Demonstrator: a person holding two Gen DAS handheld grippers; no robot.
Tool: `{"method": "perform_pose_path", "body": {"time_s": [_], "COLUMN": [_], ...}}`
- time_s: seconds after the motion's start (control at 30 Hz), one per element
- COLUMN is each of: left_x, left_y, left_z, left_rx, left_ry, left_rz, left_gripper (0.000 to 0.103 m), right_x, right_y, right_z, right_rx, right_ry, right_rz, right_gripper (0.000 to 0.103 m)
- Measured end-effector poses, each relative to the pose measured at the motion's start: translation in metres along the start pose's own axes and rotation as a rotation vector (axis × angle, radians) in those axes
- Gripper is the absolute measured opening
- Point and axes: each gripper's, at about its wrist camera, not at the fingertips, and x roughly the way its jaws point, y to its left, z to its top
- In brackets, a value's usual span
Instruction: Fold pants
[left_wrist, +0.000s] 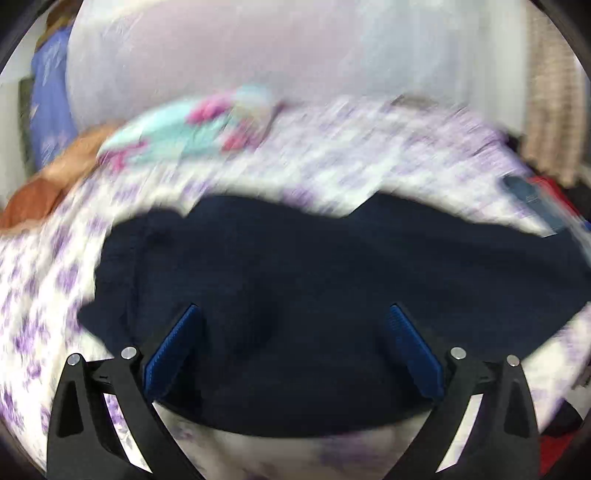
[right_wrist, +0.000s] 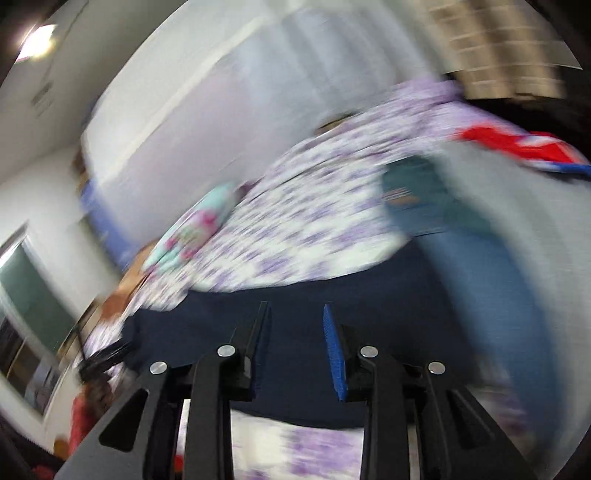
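no legible text, both views motion-blurred

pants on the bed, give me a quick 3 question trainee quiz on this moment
1. True or false: the left gripper has its jaws wide apart above the dark navy pants.
2. The bedsheet pattern is: A) red stripes B) purple flowers C) plain grey
3. Is any cloth pinched between the right gripper fingers?

Key: 1 true; 2 B; 3 no, the gap between them is empty.
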Motion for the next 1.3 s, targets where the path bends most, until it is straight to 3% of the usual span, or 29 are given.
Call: {"method": "perform_pose_path", "body": {"time_s": [0.03, 0.1, 0.17, 0.27, 0.33, 0.43, 0.5, 0.53, 0.57, 0.63, 0.67, 0.7, 0.77, 0.83, 0.9, 0.97, 1.1, 1.3], "left_x": [0.015, -0.001, -0.006, -0.021, -0.032, -0.040, -0.029, -0.022, -0.010, 0.026, 0.030, 0.020, 0.016, 0.018, 0.015, 0.014, 0.017, 0.019], "left_y": [0.016, 0.035, 0.045, 0.042, 0.033, 0.015, 0.002, -0.002, -0.004, 0.002, 0.008, 0.020, 0.040, 0.060, 0.065, 0.062, 0.055, 0.062], "left_z": [-0.006, -0.007, -0.012, -0.020, -0.014, 0.006, 0.019, 0.022, 0.022, 0.015, 0.016, 0.016, 0.013, 0.009, 0.007, 0.005, 0.008, 0.009], "left_rx": [-0.058, -0.145, -0.160, -0.149, -0.124, -0.080, -0.045, -0.035, -0.027, -0.049, -0.082, -0.137, -0.192, -0.265, -0.292, -0.278, -0.257, -0.294], "left_ry": [0.063, 0.016, 0.021, -0.020, -0.060, -0.131, -0.135, -0.124, -0.103, 0.023, 0.064, 0.010, -0.010, -0.009, -0.030, -0.047, -0.040, -0.056], "left_rz": [-0.011, -0.095, -0.110, -0.075, -0.096, -0.158, -0.183, -0.177, -0.160, -0.098, -0.115, -0.146, -0.103, -0.204, -0.238, -0.209, -0.171, -0.196], "left_gripper": [0.097, 0.097, 0.097, 0.097, 0.097, 0.098, 0.098, 0.098, 0.098, 0.097, 0.097, 0.098, 0.098, 0.098, 0.098, 0.098, 0.098, 0.098], "right_x": [0.022, 0.048, 0.086, 0.121, 0.125, 0.133, 0.151, 0.167, 0.182, 0.219, 0.229, 0.246, 0.277, 0.309, 0.330, 0.341, 0.326, 0.328], "right_y": [0.018, 0.043, 0.063, 0.072, 0.076, 0.105, 0.125, 0.135, 0.139, 0.148, 0.149, 0.155, 0.165, 0.178, 0.185, 0.197, 0.214, 0.174], "right_z": [-0.002, -0.010, -0.020, -0.030, -0.019, 0.020, 0.045, 0.058, 0.065, 0.077, 0.077, 0.078, 0.073, 0.065, 0.050, 0.029, -0.016, 0.005], "right_rx": [-0.039, -0.088, -0.125, -0.144, -0.161, -0.225, -0.270, -0.277, -0.276, -0.257, -0.247, -0.239, -0.248, -0.277, -0.297, -0.330, -0.479, -0.234], "right_ry": [0.048, 0.124, 0.264, 0.388, 0.375, 0.282, 0.233, 0.215, 0.214, 0.240, 0.261, 0.290, 0.348, 0.402, 0.462, 0.524, 0.539, 0.590], "right_rz": [0.044, 0.089, 0.095, 0.101, 0.111, 0.151, 0.161, 0.159, 0.155, 0.164, 0.179, 0.196, 0.204, 0.190, 0.186, 0.224, 0.301, 0.431], "right_gripper": [0.037, 0.050, 0.051, 0.051, 0.051, 0.051, 0.048, 0.046, 0.036, 0.025, 0.022, 0.021, 0.020, 0.019, 0.016, 0.014, 0.018, 0.019]}}
